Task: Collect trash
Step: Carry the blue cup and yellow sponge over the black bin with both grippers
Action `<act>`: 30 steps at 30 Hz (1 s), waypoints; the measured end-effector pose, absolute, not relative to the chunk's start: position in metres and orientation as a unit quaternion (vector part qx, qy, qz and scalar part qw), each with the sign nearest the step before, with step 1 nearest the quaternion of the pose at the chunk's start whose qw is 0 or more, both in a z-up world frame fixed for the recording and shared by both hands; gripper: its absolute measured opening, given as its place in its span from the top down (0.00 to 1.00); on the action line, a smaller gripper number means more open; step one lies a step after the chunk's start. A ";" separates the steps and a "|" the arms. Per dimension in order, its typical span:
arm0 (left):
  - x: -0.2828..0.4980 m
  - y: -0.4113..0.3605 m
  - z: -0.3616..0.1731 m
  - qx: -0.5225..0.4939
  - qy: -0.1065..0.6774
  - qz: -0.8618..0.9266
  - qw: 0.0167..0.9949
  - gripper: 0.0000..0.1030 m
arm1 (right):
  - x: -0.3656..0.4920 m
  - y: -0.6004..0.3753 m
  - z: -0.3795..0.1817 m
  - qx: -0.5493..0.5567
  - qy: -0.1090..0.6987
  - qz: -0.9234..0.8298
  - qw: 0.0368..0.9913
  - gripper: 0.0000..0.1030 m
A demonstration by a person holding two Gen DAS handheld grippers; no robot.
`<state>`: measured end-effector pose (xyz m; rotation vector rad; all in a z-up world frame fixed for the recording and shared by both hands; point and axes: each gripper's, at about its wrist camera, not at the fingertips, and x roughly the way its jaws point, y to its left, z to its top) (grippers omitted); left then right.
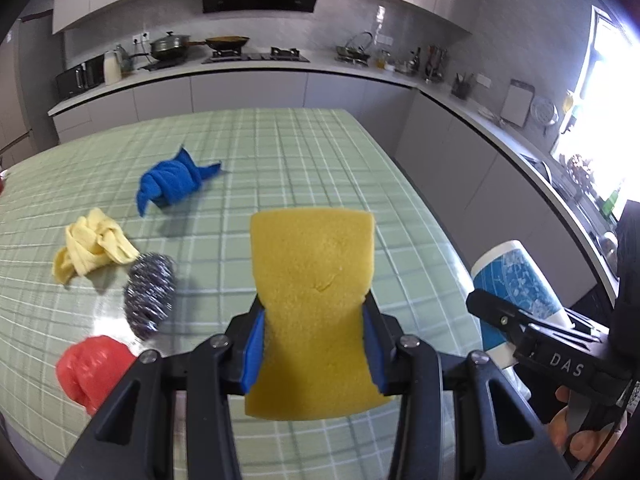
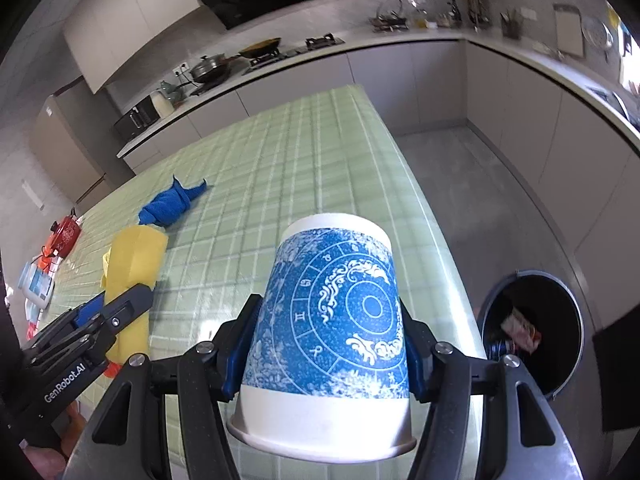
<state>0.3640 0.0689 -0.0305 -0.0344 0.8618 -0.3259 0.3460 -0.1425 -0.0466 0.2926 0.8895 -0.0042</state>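
Observation:
My left gripper [image 1: 314,344] is shut on a yellow sponge [image 1: 314,292] and holds it above the green checked table [image 1: 280,148]. My right gripper [image 2: 326,344] is shut on a blue and white paper cup [image 2: 332,320], held above the table's right edge. The cup also shows at the right of the left wrist view [image 1: 516,280], and the sponge at the left of the right wrist view [image 2: 134,256]. A dark trash bin [image 2: 532,320] with trash inside stands on the floor, right of the table. On the table lie a blue cloth [image 1: 172,182], a yellow cloth [image 1: 90,246], a steel scourer [image 1: 150,294] and a red crumpled bag [image 1: 92,368].
The table's right edge drops to a grey floor [image 2: 460,168]. A kitchen counter [image 1: 280,66] with pots and utensils runs along the back and right walls. A red pot [image 2: 66,232] and bottles [image 2: 36,284] stand at the table's far left.

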 end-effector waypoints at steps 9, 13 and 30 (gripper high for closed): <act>0.340 0.010 -0.021 -0.001 0.407 -0.172 0.897 0.57 | 0.318 -0.190 -0.049 0.159 0.421 -0.013 0.893 0.39; 0.330 -0.040 -0.021 0.001 0.409 -0.181 0.895 0.57 | 0.301 -0.245 -0.052 0.166 0.416 -0.026 0.894 0.39; 0.314 -0.247 -0.088 0.034 0.467 -0.215 0.857 0.57 | 0.251 -0.454 -0.118 0.184 0.448 -0.085 0.871 0.39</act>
